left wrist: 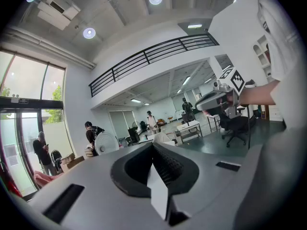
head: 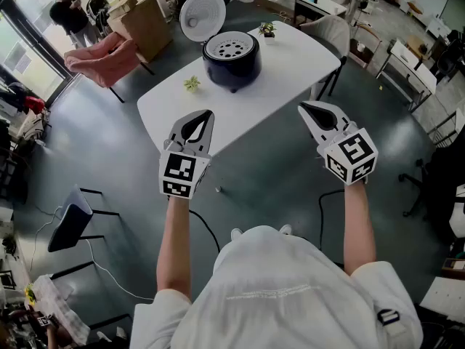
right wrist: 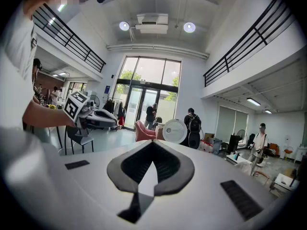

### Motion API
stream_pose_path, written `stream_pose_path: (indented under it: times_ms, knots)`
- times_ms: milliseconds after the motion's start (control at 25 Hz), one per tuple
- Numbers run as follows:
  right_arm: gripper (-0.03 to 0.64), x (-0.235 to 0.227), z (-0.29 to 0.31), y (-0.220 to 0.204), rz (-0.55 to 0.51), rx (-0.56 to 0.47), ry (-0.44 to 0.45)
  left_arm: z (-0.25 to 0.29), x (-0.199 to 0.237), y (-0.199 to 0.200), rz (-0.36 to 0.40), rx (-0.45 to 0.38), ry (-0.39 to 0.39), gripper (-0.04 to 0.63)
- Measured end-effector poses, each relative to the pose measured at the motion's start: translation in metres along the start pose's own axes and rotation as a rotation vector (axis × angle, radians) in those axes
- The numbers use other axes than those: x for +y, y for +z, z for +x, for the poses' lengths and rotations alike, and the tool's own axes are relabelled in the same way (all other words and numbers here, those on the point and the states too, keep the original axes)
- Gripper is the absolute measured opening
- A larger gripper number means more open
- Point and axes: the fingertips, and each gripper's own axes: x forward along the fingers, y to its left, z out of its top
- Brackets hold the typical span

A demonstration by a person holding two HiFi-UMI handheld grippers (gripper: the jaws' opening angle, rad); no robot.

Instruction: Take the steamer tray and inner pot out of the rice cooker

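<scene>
Ribbed jaws of left gripper [head: 206, 114] and right gripper [head: 304, 107] meet empty, below the perforated steamer tray [head: 231, 48] in the round dark rice cooker [head: 232, 70].

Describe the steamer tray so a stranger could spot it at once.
On the white table stands a dark round rice cooker, lid raised. The steamer tray is the pale disc in its open top, the only thing pierced with holes.

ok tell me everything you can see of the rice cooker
The rice cooker is a round, dark, glossy-looking pot standing upright on the white table. Its white round lid is swung open and stands up behind it. A pale steamer tray with holes sits in the top; no inner pot shows beneath it. Only the table touches it.
</scene>
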Motion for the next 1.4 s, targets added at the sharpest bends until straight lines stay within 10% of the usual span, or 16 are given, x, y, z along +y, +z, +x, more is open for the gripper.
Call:
stream_pose_path:
  times_ms: [800,960,1400]
  knots:
    - [0.033,-0.034,-0.009,-0.018,0.073,-0.024,0.064,0.02,-0.007,0.006,-0.076,0.016,0.073,0.067]
    - [0.159,-0.044,-0.01,-0.024,0.095,-0.026,0.082,0.026,-0.019,0.005,-0.068,0.045,0.061,0.129]
    - [0.19,-0.087,-0.038,-0.047,0.154,-0.039,0.122,0.048,-0.057,0.008,-0.079,0.094,0.13,0.129]
